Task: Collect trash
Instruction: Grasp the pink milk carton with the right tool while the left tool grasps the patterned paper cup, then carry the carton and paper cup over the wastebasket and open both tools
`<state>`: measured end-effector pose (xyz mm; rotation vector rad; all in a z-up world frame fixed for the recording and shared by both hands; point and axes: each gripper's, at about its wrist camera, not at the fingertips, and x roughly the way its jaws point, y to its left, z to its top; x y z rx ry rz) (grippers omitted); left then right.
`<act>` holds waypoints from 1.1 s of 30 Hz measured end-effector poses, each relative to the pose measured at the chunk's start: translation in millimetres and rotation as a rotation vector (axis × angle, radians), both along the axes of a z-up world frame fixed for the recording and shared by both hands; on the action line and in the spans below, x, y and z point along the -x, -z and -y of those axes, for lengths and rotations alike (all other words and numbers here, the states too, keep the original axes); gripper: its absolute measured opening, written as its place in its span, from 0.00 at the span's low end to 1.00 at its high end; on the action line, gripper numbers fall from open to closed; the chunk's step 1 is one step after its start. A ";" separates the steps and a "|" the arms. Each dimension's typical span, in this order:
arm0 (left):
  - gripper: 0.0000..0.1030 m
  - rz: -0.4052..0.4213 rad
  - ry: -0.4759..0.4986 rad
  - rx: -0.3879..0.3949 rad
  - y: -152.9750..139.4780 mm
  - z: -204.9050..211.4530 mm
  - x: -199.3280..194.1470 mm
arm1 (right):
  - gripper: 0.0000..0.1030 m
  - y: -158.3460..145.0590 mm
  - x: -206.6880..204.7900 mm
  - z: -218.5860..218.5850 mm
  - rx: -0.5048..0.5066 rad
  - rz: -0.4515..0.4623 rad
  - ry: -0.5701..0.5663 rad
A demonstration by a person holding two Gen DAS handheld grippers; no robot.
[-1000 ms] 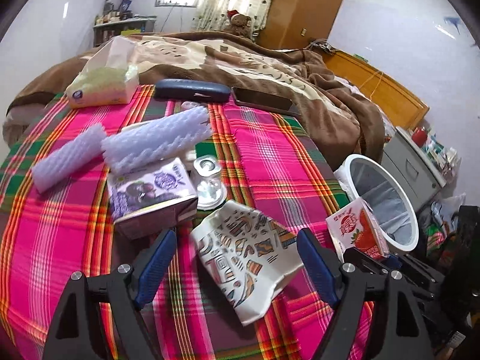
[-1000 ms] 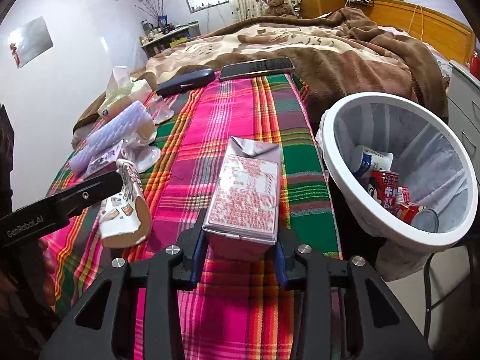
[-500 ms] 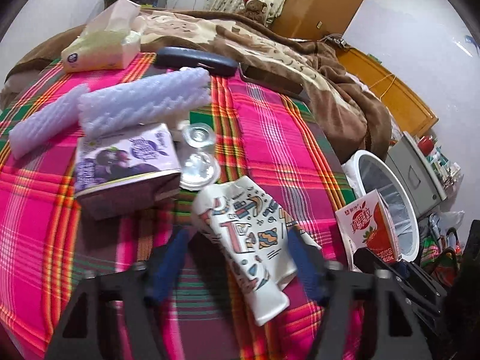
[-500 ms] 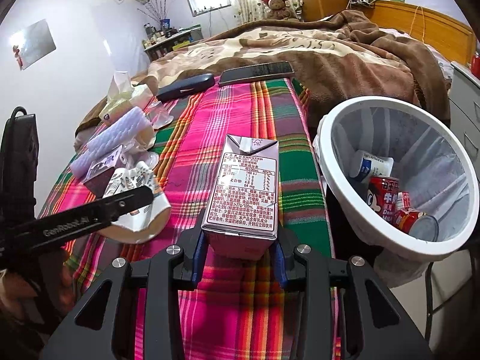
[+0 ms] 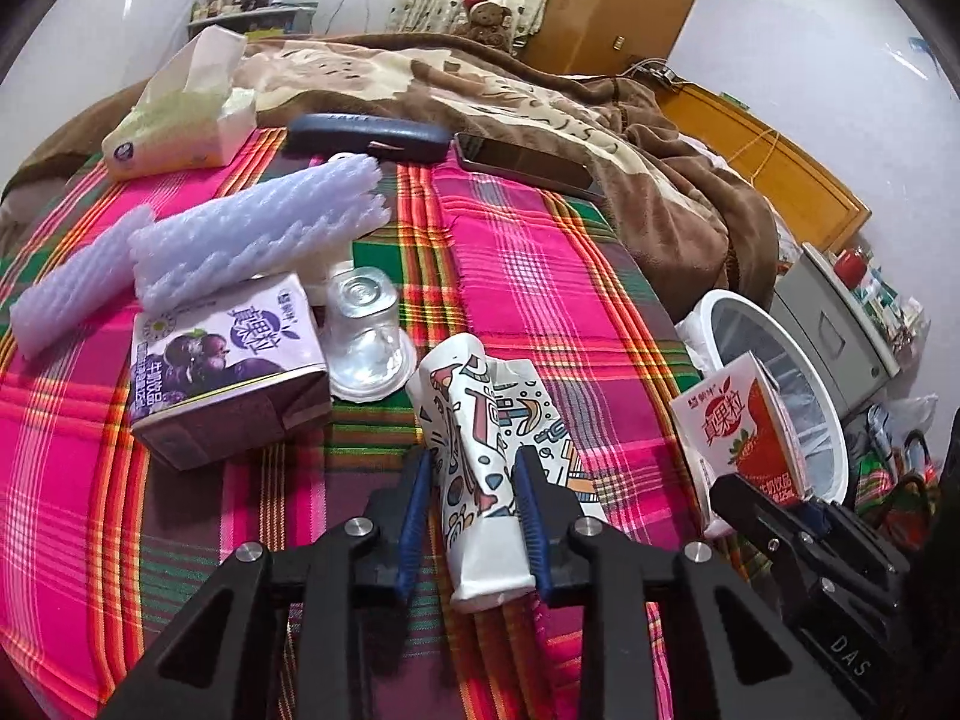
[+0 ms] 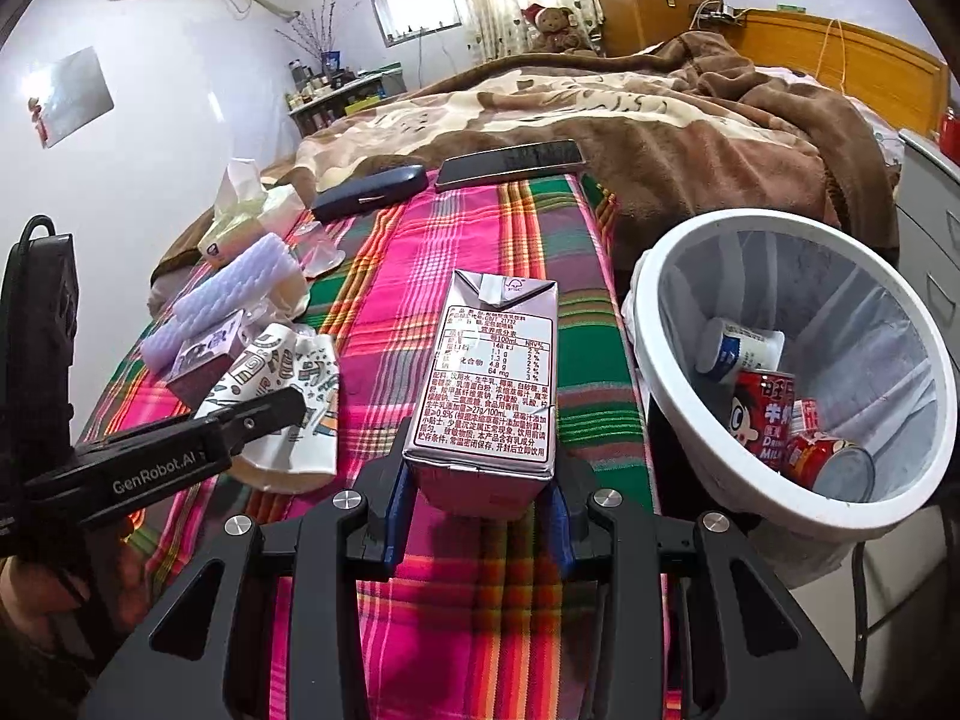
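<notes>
My left gripper [image 5: 474, 516] is shut on a crushed patterned paper cup [image 5: 486, 438], squeezed between the blue pads just above the plaid cloth; the cup also shows in the right wrist view [image 6: 282, 396]. My right gripper [image 6: 480, 498] is shut on a strawberry milk carton [image 6: 489, 378], held upright left of the white trash bin [image 6: 774, 480]. The carton [image 5: 741, 426] and bin [image 5: 780, 360] show at the right of the left wrist view. A purple blueberry milk carton [image 5: 222, 366] and an upturned clear plastic cup [image 5: 363, 330] lie on the cloth.
Two lilac foam sleeves [image 5: 252, 234], a tissue pack [image 5: 180, 120], a dark glasses case [image 5: 366, 132] and a phone [image 5: 522, 162] lie further back. The bin holds red cans [image 6: 774, 420] and a small bottle [image 6: 741, 348]. A brown blanket [image 6: 660, 120] covers the bed behind.
My left gripper moved forward around the paper cup and closed on it, crushing it narrower. My right gripper lifted the strawberry carton slightly and tilted it more upright beside the bin.
</notes>
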<state>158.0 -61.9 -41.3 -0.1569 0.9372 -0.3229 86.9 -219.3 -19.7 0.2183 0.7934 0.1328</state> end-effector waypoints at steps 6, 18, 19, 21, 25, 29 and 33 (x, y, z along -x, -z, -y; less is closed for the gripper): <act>0.24 0.039 0.029 -0.032 -9.5 6.2 7.8 | 0.36 -2.5 2.5 3.4 -0.003 0.016 0.013; 0.16 0.087 0.060 -0.047 -25.3 15.3 18.7 | 0.36 -11.0 11.1 11.9 -0.024 0.050 0.038; 0.16 0.086 0.057 -0.047 -24.8 15.6 19.2 | 0.36 -11.7 11.7 11.8 -0.021 0.053 0.038; 0.16 0.079 0.052 -0.059 -22.3 16.2 19.2 | 0.36 -11.6 12.9 12.9 -0.021 0.052 0.038; 0.26 0.039 -0.002 -0.037 -12.5 6.9 17.1 | 0.36 -10.9 14.0 14.0 -0.023 0.048 0.036; 0.53 -0.005 -0.026 0.002 -2.4 0.1 16.2 | 0.36 -10.4 14.4 14.4 -0.026 0.046 0.031; 0.53 -0.005 -0.049 -0.016 5.7 2.0 15.5 | 0.36 -10.7 15.0 14.5 -0.030 0.048 0.027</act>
